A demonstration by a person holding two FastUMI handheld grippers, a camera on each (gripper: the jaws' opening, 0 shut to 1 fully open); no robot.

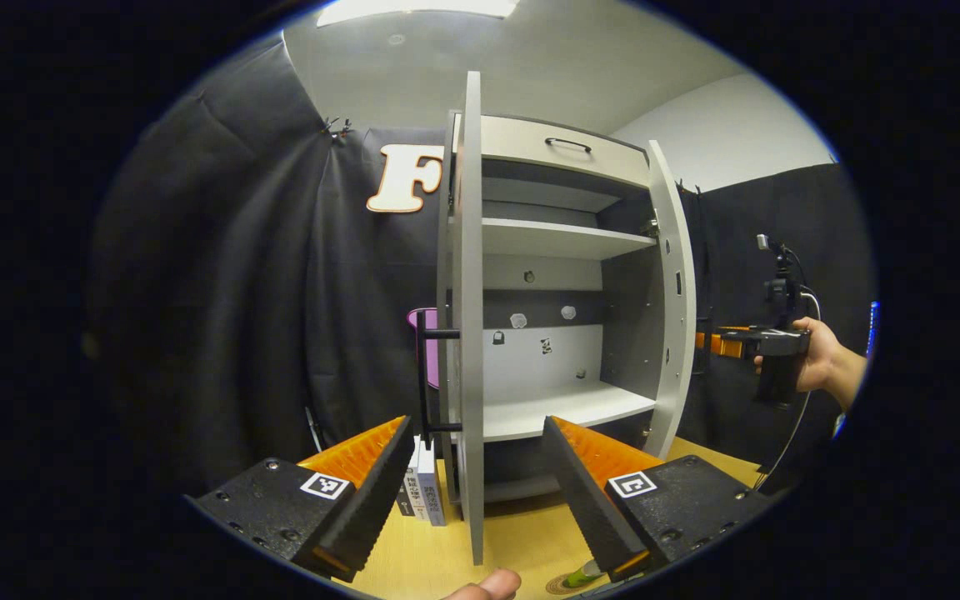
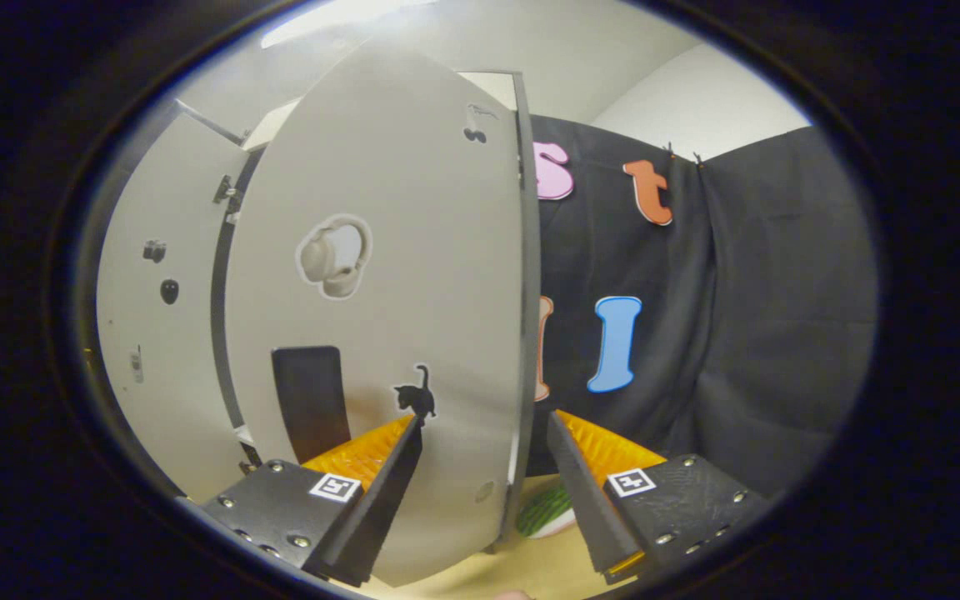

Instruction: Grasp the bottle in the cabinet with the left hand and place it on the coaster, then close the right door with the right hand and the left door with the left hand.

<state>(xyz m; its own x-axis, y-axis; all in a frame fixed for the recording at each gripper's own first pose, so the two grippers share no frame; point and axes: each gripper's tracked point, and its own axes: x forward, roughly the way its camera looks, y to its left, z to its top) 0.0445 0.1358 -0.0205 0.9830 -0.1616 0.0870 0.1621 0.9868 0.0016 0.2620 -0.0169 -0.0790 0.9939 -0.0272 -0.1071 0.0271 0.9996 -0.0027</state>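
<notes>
The grey cabinet (image 1: 555, 242) stands with both doors open and bare shelves. In the left gripper view the left door (image 1: 472, 333) is edge-on, its black handle (image 1: 422, 375) on the far side. My left gripper (image 1: 480, 467) is open, one finger on each side of that door's edge. A green bit on a round coaster (image 1: 567, 581) peeks out at the bottom; whether it is the bottle I cannot tell. My right gripper (image 2: 484, 467) is open around the right door's (image 2: 397, 275) free edge. A hand holds the right gripper (image 1: 717, 342) behind the right door (image 1: 672, 292).
Some books (image 1: 423, 492) stand on the wooden table (image 1: 522, 533) left of the cabinet. A purple thing (image 1: 428, 350) sits behind the left door. A watermelon-patterned coaster (image 2: 547, 508) lies past the right door's edge. The door carries a black handle (image 2: 313, 400) and stickers.
</notes>
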